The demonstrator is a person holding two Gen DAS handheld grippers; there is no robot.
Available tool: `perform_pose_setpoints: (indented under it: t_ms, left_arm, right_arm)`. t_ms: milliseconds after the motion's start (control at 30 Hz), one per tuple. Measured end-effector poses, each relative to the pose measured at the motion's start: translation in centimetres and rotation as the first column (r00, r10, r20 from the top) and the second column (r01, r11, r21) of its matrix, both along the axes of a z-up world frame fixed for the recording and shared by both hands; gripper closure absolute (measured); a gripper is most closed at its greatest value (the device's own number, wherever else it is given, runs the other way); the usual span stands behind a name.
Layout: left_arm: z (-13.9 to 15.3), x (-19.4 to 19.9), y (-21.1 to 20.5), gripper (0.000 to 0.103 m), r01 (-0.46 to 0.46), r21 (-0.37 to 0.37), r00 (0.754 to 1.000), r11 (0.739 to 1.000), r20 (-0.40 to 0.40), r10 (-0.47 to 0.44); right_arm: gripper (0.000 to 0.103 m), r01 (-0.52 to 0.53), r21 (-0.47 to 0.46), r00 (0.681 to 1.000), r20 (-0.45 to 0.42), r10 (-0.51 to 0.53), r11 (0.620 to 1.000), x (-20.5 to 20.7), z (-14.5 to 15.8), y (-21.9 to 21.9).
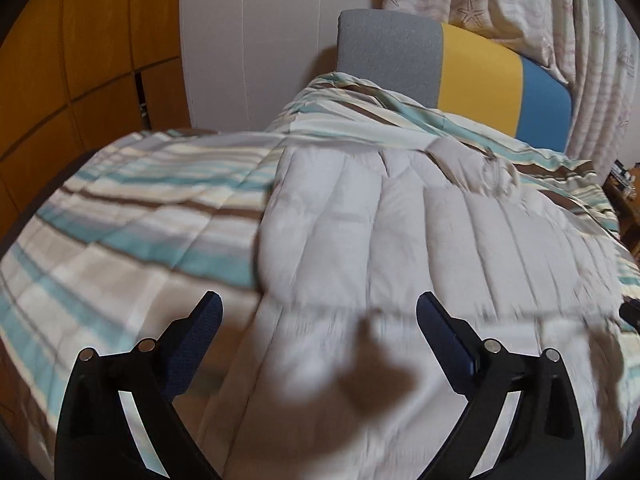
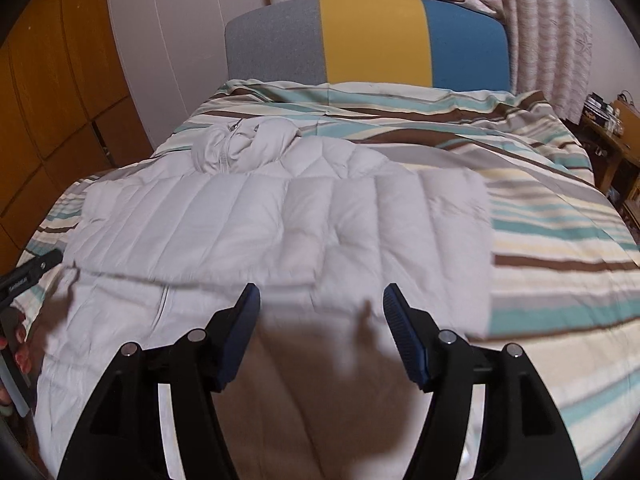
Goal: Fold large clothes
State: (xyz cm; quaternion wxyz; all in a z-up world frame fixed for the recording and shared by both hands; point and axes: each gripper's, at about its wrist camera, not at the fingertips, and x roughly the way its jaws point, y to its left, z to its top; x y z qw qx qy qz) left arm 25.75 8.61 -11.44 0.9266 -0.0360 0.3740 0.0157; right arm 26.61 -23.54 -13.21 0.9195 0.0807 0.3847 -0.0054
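While both hand-held grippers, left (image 1: 318,312) and right (image 2: 320,300), gape empty over the jacket (image 2: 280,216), pinch its blurred near hem evenly, probably.

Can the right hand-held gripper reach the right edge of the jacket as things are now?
Probably yes. The right hand-held gripper is open and empty above the jacket, and nothing lies between it and that edge on the bedspread.

A pale grey-white quilted puffer jacket (image 2: 280,220) lies on a bedspread (image 2: 540,208) striped in teal, brown, cream and grey, below a headboard (image 2: 372,44) blocked in grey, yellow and blue, with orange-brown wooden cabinets (image 1: 80,60) at the left.
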Motion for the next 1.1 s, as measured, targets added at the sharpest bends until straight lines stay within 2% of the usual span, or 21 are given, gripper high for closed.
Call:
perform_pose_setpoints:
  t_ms: [133, 333, 600, 667, 767, 900, 933, 1000, 1067, 1100]
  left_arm:
    - [-0.6, -4.7, 0.6, 0.006, 0.013, 0.019, 1.0, 1.0, -0.007, -0.013]
    - [-2.1, -11.0, 2.1, 0.006, 0.018, 0.031, 1.0, 0.999, -0.025, -0.017]
    - [-4.3, -17.2, 3.9, 0.006, 0.049, -0.028, 0.997, 0.998, -0.062, -0.051]
    - [-4.7, -18.4, 3.8, 0.015, 0.066, -0.04, 0.995, 0.997, -0.066, -0.069]
    - [-5.1, -19.9, 3.8, 0.022, 0.074, -0.066, 0.995, 0.995, -0.065, -0.078]
    - [-5.5, -21.5, 3.3, 0.026, 0.105, -0.082, 0.992, 0.991, -0.066, -0.111]
    - [-5.7, -21.8, 3.1, 0.026, 0.112, -0.08, 0.991, 0.991, -0.07, -0.117]
    - [-6.0, -22.2, 2.8, 0.034, 0.122, -0.083, 0.988, 0.989, -0.08, -0.129]
    - [-6.2, -22.6, 2.4, 0.062, 0.14, -0.085, 0.984, 0.986, -0.098, -0.149]
    - [-5.9, -22.7, 2.1, 0.067, 0.153, -0.084, 0.982, 0.985, -0.099, -0.162]
  right_arm:
    - [0.039, 0.006, -0.017, 1.0, -0.01, -0.006, 1.0, -4.2, 0.2, -0.8]
    - [0.039, 0.063, 0.024, 0.997, -0.038, -0.062, 0.998, -10.5, -0.6, -3.7]
    - [0.038, 0.106, 0.073, 0.988, -0.121, -0.097, 0.992, -18.7, -2.7, -6.7]
    - [0.038, 0.107, 0.11, 0.986, -0.141, -0.091, 0.988, -20.5, -3.4, -6.9]
    - [0.038, 0.092, 0.153, 0.986, -0.15, -0.069, 0.984, -22.4, -3.9, -6.6]
    - [0.038, 0.059, 0.197, 0.982, -0.185, -0.022, 0.979, -23.6, -4.9, -5.5]
    - [0.039, 0.055, 0.206, 0.981, -0.195, -0.014, 0.977, -23.8, -5.2, -5.2]
    - [0.056, 0.056, 0.231, 0.978, -0.208, -0.006, 0.971, -23.9, -6.0, -4.8]
    - [0.069, 0.036, 0.264, 0.98, -0.197, 0.017, 0.964, -24.1, -6.1, -4.3]
    - [0.08, 0.022, 0.264, 0.981, -0.192, 0.031, 0.964, -23.9, -6.0, -4.0]
